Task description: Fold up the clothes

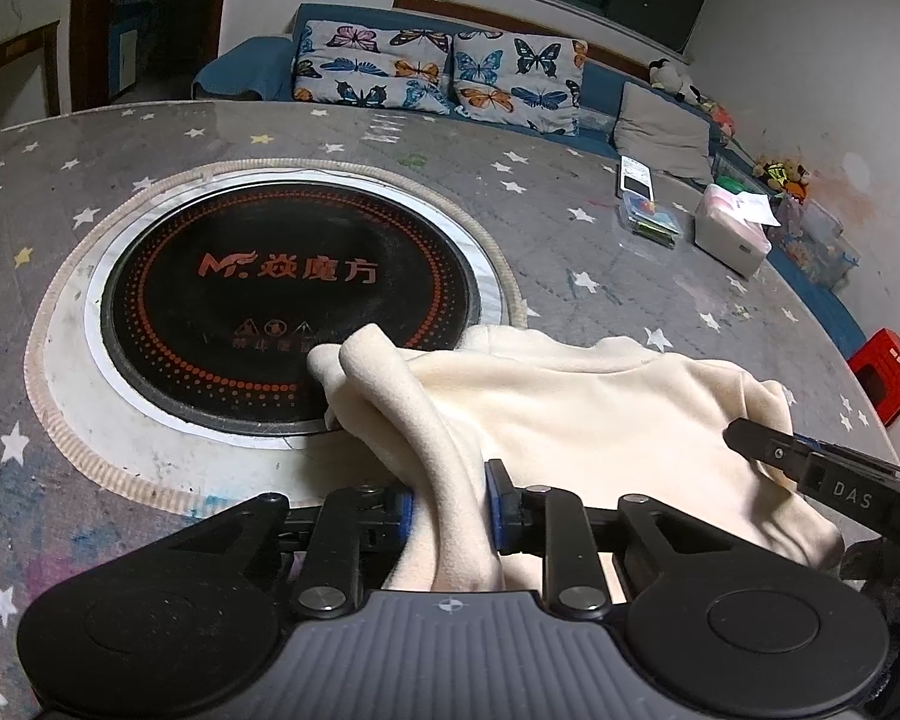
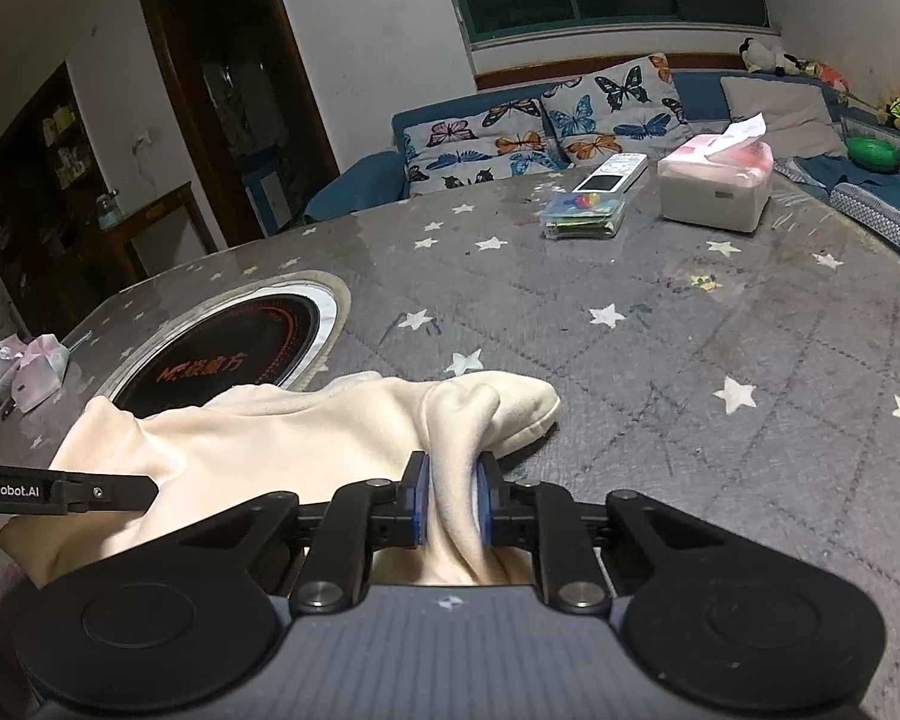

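Both hand-held grippers, left [image 1: 449,501] and right [image 2: 453,498], are clamped on bunched ends of the cream garment [image 1: 600,414], which lies on the surface [image 2: 660,324] with its long axis spanning left-right between them, cooktop [image 1: 288,294] just beyond.

Round cooktop [image 1: 288,294], remote [image 2: 609,173], tissue box [image 2: 717,186] on star-patterned table [image 2: 660,330]; butterfly cushions [image 1: 438,72] behind

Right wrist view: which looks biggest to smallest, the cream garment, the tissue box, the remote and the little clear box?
1. Cream garment, though it lies nearest the camera.
2. Tissue box.
3. Remote and clear box look about alike, so I won't rank them.
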